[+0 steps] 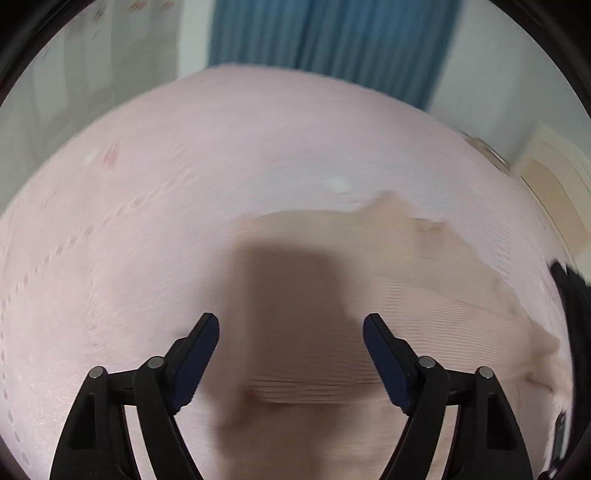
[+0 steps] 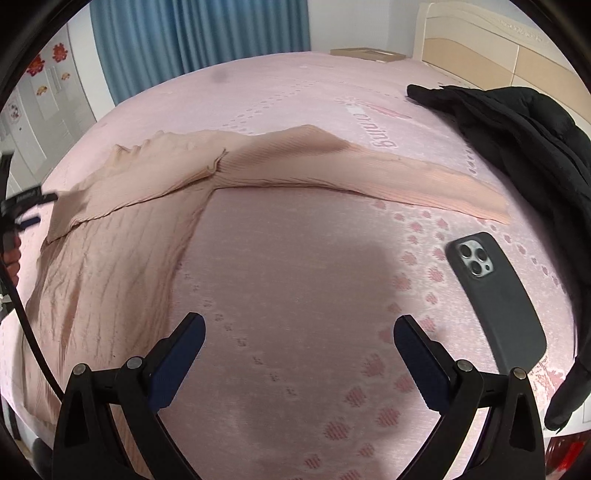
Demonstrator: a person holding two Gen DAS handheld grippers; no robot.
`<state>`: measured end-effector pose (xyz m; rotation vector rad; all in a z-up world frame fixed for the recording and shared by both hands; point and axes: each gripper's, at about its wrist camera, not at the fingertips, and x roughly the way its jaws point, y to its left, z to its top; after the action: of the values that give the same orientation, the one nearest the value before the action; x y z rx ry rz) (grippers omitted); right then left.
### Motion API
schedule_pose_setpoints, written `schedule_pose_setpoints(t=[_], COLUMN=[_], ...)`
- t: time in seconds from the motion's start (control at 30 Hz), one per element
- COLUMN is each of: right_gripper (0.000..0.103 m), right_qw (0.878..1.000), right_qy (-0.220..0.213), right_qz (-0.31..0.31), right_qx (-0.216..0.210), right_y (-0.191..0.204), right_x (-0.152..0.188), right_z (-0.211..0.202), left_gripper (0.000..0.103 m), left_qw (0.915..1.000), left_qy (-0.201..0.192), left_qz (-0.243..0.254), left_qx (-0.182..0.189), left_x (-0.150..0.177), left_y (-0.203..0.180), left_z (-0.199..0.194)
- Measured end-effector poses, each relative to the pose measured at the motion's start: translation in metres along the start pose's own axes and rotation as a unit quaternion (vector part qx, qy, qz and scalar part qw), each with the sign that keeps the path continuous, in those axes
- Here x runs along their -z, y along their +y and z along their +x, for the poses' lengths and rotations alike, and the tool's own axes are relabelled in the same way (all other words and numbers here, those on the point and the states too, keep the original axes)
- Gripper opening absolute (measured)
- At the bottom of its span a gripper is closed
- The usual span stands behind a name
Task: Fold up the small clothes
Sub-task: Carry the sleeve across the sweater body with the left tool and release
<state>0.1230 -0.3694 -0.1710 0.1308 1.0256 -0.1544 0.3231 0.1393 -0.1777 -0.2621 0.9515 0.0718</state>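
A beige ribbed sweater (image 2: pixel 122 221) lies on the pink bedspread (image 2: pixel 295 258). Its left sleeve is folded across the chest and its other sleeve (image 2: pixel 424 177) stretches out to the right. In the blurred left wrist view the sweater (image 1: pixel 369 258) fills the middle and right. My left gripper (image 1: pixel 291 325) is open and empty just above the sweater's body. My right gripper (image 2: pixel 299 325) is open and empty over bare bedspread, to the right of the sweater's body and below the outstretched sleeve. The left gripper also shows at the left edge of the right wrist view (image 2: pixel 22 206).
A dark phone (image 2: pixel 495 299) lies face down on the bed to the right of my right gripper. A black jacket (image 2: pixel 517 140) is heaped at the far right. A blue curtain (image 2: pixel 199 33) and a headboard (image 2: pixel 498 48) stand beyond the bed.
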Motion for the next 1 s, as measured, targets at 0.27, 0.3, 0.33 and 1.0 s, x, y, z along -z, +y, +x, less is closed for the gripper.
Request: schedule_pose_setpoints(t=[0.27, 0.3, 0.33, 1.0], right_gripper=[0.085, 0.083, 0.081, 0.053], right_qw=[1.0, 1.0, 0.999, 0.991], right_qy=[0.01, 0.009, 0.011, -0.056], right_qz=[0.025, 0.029, 0.032, 0.123], right_qx=[-0.01, -0.008, -0.004, -0.017], right_y=[-0.005, -0.006, -0.008, -0.113], right_x=[-0.005, -0.006, -0.007, -0.073], right_z=[0.007, 0.007, 0.007, 0.022], left_gripper=[0.015, 0.014, 0.014, 0.065], left_qw=[0.9977, 0.9973, 0.997, 0.9825], left_qy=[0.011, 0.001, -0.01, 0.005], left_qz=[0.011, 0.012, -0.004, 0.18], left_qx=[0.066, 0.073, 0.077, 0.047], left_x=[-0.005, -0.01, -0.016, 0.108], left_y=[0.007, 0.01, 0.013, -0.039], left_z=[0.057, 0.056, 0.052, -0.033])
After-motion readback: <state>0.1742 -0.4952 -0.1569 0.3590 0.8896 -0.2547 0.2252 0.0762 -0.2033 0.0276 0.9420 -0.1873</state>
